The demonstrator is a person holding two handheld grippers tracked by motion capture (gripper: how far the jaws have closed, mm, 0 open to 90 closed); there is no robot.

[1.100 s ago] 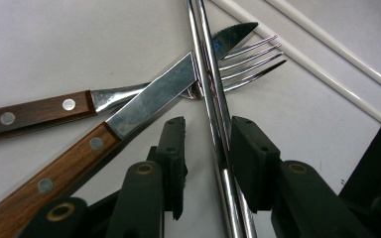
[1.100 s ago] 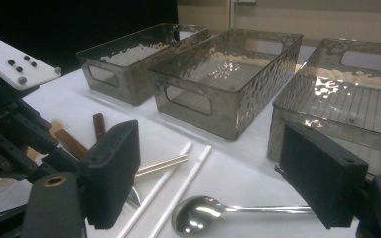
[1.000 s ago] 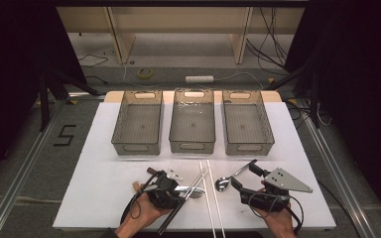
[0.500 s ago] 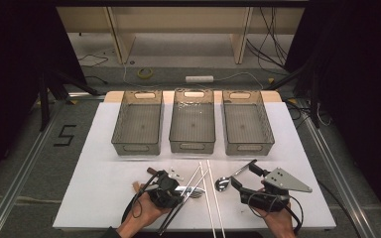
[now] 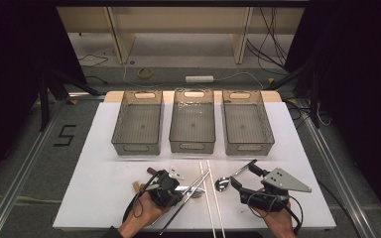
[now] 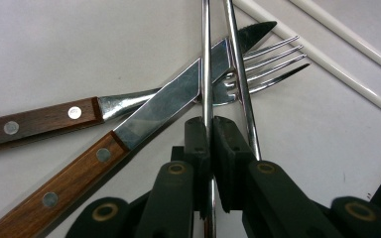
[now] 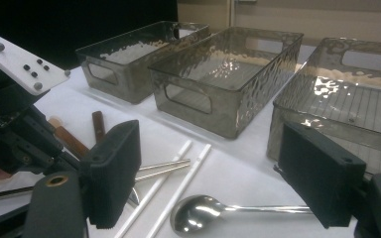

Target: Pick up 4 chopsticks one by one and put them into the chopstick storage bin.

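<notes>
My left gripper point(image 6: 207, 121) is shut on one of two thin metal chopsticks point(image 6: 206, 59); its jaws have just been closing with that rod between them. The second metal chopstick point(image 6: 239, 74) runs beside the right jaw, free. Both cross a wooden-handled knife point(image 6: 178, 96) and a wooden-handled fork point(image 6: 268, 64). In the high view the left gripper point(image 5: 176, 191) sits at the table's front centre-left. My right gripper point(image 5: 243, 174) stands open at front right, with a steel spoon point(image 5: 223, 183) lying just ahead of it. In the right gripper view the spoon point(image 7: 198, 215) lies on the table between the wide-apart jaws point(image 7: 216, 173).
Three smoky clear bins stand side by side across the middle of the white table: left point(image 5: 133, 148), middle point(image 5: 192, 147), right point(image 5: 249, 148). Two white chopsticks point(image 5: 211, 198) lie lengthwise between the hands. The table's front edge is close behind both grippers.
The left gripper's jaws have drawn together onto the metal chopstick. Neither hand has shifted, and the right gripper stays as wide as before.
</notes>
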